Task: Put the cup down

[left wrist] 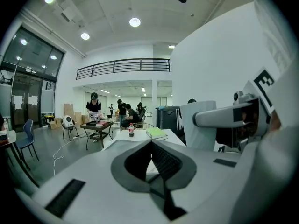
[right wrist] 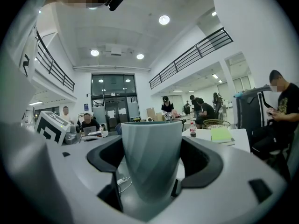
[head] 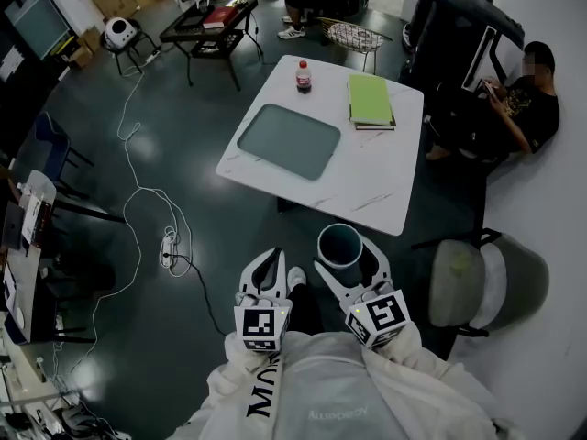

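Note:
A grey-blue ribbed cup (head: 340, 245) (right wrist: 151, 158) stands upright between the jaws of my right gripper (head: 344, 262) (right wrist: 152, 171), which is shut on it. I hold it in the air just short of the white table's (head: 367, 191) near edge. My left gripper (head: 268, 271) (left wrist: 152, 164) hangs beside it over the dark floor, its jaws pressed together with nothing between them.
On the table lie a grey tray (head: 289, 140), a cola bottle (head: 303, 76) and a green book (head: 370, 99). A grey chair (head: 481, 282) stands at the right, a person (head: 518, 108) sits beyond it. White cables (head: 147, 200) trail over the floor at left.

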`<state>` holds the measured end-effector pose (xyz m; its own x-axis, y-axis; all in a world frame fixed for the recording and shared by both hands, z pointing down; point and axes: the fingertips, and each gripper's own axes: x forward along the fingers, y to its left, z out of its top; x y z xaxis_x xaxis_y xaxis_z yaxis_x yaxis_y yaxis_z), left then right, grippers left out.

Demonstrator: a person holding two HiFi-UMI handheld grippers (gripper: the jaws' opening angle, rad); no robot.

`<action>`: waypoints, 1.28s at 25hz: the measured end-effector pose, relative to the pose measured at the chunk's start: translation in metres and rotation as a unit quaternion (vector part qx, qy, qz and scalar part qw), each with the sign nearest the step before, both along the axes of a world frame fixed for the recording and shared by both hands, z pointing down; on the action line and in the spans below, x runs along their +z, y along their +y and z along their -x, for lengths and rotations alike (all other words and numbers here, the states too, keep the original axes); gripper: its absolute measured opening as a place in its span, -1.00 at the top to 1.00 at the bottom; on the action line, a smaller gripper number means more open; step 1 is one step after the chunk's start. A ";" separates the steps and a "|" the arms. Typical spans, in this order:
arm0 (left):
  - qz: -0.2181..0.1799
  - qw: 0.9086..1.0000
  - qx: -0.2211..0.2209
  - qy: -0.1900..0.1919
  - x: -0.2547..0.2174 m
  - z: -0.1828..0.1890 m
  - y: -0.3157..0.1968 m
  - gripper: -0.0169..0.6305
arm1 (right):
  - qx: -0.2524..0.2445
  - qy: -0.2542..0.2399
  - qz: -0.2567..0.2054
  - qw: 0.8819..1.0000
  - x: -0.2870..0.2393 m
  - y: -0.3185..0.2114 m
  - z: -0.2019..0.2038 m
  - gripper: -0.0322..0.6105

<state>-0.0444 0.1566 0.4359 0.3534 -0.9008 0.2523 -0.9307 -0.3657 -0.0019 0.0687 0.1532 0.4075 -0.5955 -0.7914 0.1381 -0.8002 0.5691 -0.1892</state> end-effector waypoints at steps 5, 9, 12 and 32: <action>0.005 1.000 0.008 0.001 -0.002 0.013 -0.034 0.91 | 0.005 0.001 0.007 1.000 0.000 -0.034 0.014 -0.27; 0.007 1.000 0.015 0.000 -0.002 0.024 -0.066 0.91 | 0.008 0.002 0.008 1.000 -0.001 -0.067 0.027 -0.27; 0.007 1.000 0.021 -0.002 -0.003 0.034 -0.091 0.91 | 0.012 0.000 0.007 1.000 -0.002 -0.092 0.039 -0.27; 0.010 0.999 0.033 -0.001 0.001 0.088 -0.174 0.91 | 0.022 0.007 0.007 1.000 0.001 -0.177 0.090 -0.27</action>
